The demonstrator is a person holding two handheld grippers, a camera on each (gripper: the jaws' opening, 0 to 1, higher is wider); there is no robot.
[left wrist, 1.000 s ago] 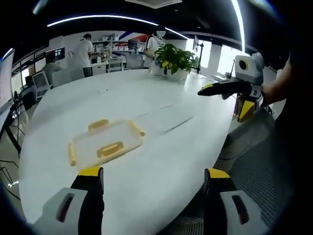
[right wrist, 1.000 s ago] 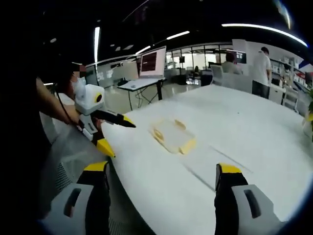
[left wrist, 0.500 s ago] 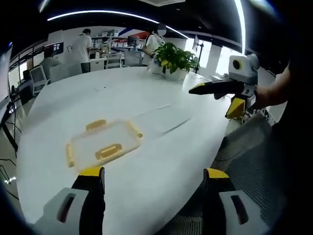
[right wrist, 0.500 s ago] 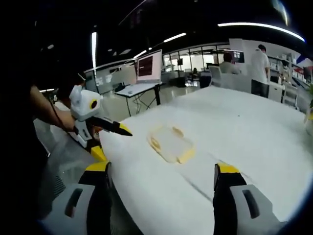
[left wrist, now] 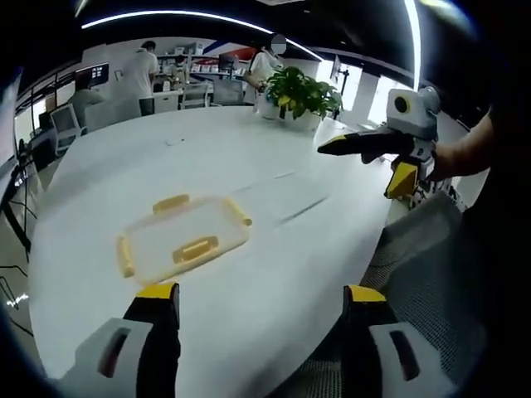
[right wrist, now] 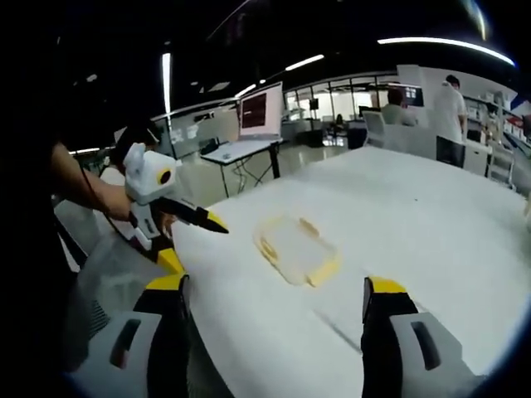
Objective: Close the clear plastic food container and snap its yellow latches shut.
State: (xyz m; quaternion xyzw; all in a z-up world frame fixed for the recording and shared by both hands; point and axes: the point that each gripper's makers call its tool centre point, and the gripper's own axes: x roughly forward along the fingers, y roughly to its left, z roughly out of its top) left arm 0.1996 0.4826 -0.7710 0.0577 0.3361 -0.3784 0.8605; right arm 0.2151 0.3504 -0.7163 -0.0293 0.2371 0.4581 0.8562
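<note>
A shallow clear plastic container (left wrist: 184, 239) with yellow latches (left wrist: 196, 249) on its sides lies flat on the white table (left wrist: 274, 249). My left gripper (left wrist: 259, 308) hovers just short of it, open, with nothing between its jaws. In the left gripper view, my right gripper (left wrist: 365, 164) is held above the table's right edge, open. The right gripper view has the container (right wrist: 296, 249) further off, beyond my open right gripper (right wrist: 274, 297). There the left gripper (right wrist: 196, 242) hangs at the table's near-left edge, jaws apart. Neither gripper touches the container.
A potted plant (left wrist: 299, 94) stands at the table's far end, and people (left wrist: 141, 76) work at desks behind it. A monitor on a desk (right wrist: 259, 108) stands beyond the table. Grey floor (left wrist: 431, 249) lies past the table's right edge.
Both views have shifted slightly with the hands; the container looks a little nearer. Both grippers stay open and clear of the container, which has not moved.
</note>
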